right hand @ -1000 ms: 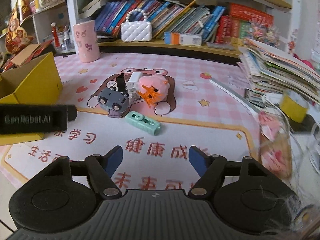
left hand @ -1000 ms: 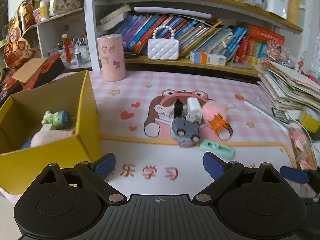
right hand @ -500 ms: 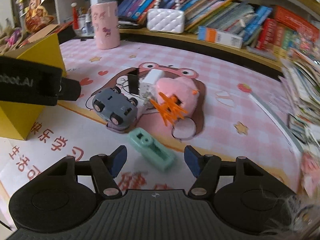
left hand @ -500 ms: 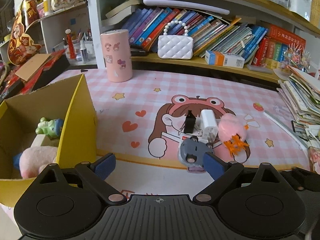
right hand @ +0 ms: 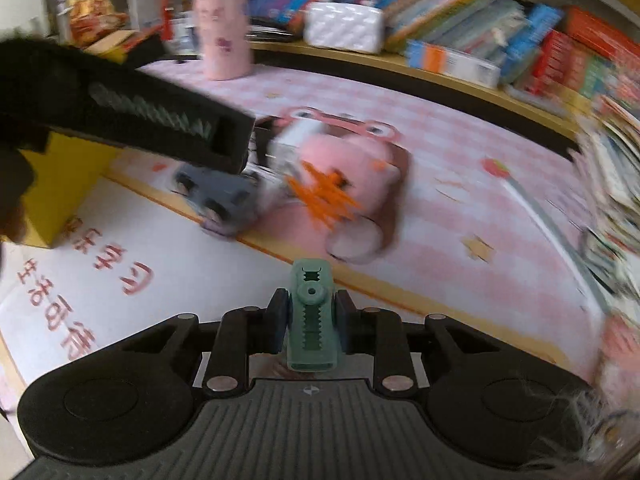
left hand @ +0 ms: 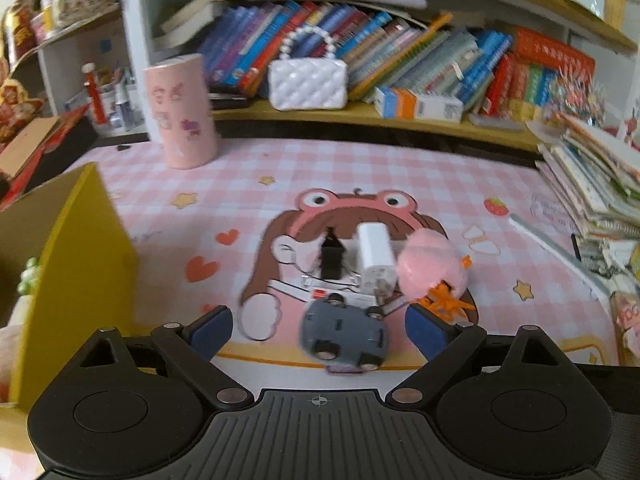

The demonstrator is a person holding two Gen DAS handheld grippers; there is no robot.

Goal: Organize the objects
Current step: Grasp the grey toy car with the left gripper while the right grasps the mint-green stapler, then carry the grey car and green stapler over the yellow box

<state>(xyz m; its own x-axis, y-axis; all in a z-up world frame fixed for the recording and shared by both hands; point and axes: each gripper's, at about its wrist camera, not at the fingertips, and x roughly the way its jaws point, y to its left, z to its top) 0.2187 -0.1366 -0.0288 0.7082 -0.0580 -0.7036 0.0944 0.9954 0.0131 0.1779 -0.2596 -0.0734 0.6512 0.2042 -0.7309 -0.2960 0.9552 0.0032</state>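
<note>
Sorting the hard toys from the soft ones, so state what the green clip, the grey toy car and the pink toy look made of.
Green clip: looks like moulded plastic, matte, with crisp toothed ridges; the right gripper is shut on it.
Grey toy car: probably hard plastic or painted metal, smooth body; blur leaves it open.
Pink toy: plush fabric, a fuzzy, soft outline, with orange feet.

We see a matt mint-green plastic clip (right hand: 311, 320) with a toothed ridge, held between the dark rubbery pads of the right tool (right hand: 311, 322). The pink toy (left hand: 434, 266) looks fuzzy, like plush. The grey toy car (left hand: 342, 330) is smooth matt plastic. The white handbag (left hand: 307, 84) is glossy and quilted. The yellow box (left hand: 80, 280) looks like matt cardboard.
</note>
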